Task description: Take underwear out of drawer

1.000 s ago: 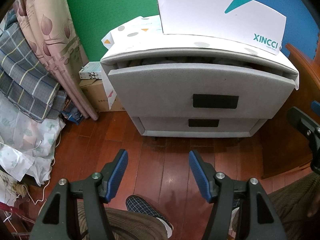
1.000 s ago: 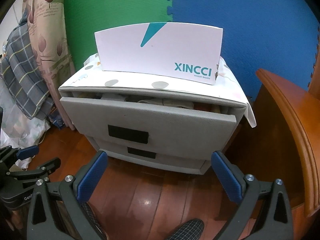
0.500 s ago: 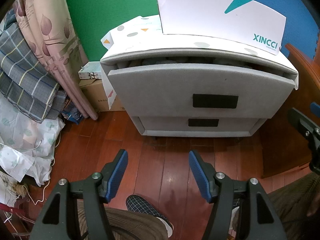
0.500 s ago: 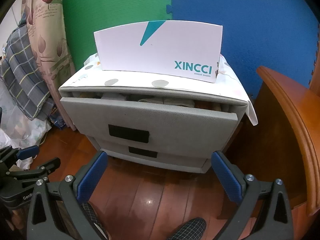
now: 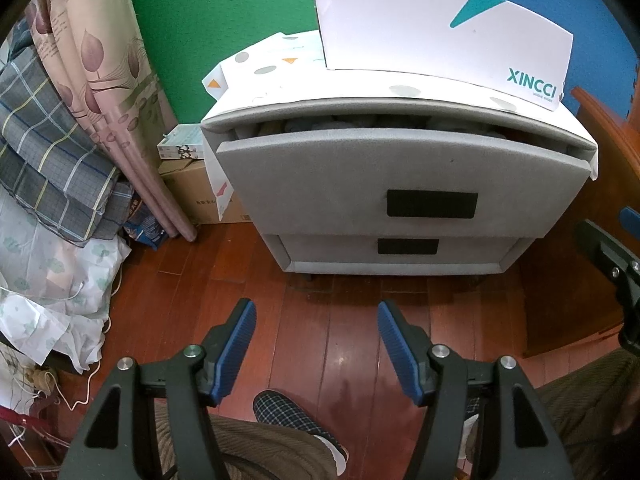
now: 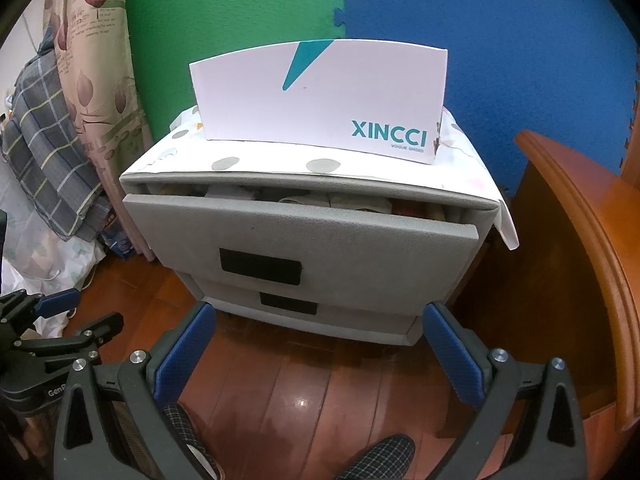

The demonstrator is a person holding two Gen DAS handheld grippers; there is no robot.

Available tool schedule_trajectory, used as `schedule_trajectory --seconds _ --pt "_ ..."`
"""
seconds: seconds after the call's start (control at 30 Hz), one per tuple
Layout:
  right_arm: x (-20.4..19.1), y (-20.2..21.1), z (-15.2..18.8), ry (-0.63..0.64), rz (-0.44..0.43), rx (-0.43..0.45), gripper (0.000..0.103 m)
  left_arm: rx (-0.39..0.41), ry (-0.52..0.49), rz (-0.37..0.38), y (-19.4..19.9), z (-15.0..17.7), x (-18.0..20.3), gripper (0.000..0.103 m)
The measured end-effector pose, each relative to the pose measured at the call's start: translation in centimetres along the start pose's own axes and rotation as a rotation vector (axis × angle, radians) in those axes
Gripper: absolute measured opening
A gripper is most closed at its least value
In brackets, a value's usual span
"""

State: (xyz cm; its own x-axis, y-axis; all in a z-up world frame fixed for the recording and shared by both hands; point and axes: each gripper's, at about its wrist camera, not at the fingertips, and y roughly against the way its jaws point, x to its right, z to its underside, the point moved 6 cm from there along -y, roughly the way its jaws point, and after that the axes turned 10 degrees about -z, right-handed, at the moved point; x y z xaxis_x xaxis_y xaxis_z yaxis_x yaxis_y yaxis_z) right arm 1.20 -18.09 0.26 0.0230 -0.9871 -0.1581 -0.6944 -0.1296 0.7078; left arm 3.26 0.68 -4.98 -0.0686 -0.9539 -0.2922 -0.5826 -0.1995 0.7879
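A grey two-drawer cabinet [image 5: 400, 184] [image 6: 304, 256] stands on the wooden floor ahead of both grippers. Its top drawer [image 5: 404, 168] [image 6: 300, 236] is pulled out a little, and folded cloth items [image 5: 360, 122] [image 6: 320, 200] show in the gap behind its front. Which of them is underwear I cannot tell. My left gripper [image 5: 316, 348] is open, low over the floor and well short of the cabinet, nothing between its blue pads. My right gripper [image 6: 320, 352] is open wider, also empty, in front of the lower drawer [image 6: 296, 308].
A white XINCCI box [image 6: 320, 100] rests on the cabinet's paper-covered top. Curtains and a plaid blanket [image 5: 48, 152] crowd the left, with a cardboard box [image 5: 196, 196]. Wooden furniture [image 6: 580, 280] stands to the right. A person's slippered feet [image 5: 288, 412] and trousered legs are below the grippers.
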Motion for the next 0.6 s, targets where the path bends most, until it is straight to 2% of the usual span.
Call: schedule_trajectory --seconds 0.6 --pt "-0.2 -0.04 0.11 0.002 -0.009 -0.005 0.102 -0.002 -0.002 -0.001 -0.14 -0.08 0.07 0.065"
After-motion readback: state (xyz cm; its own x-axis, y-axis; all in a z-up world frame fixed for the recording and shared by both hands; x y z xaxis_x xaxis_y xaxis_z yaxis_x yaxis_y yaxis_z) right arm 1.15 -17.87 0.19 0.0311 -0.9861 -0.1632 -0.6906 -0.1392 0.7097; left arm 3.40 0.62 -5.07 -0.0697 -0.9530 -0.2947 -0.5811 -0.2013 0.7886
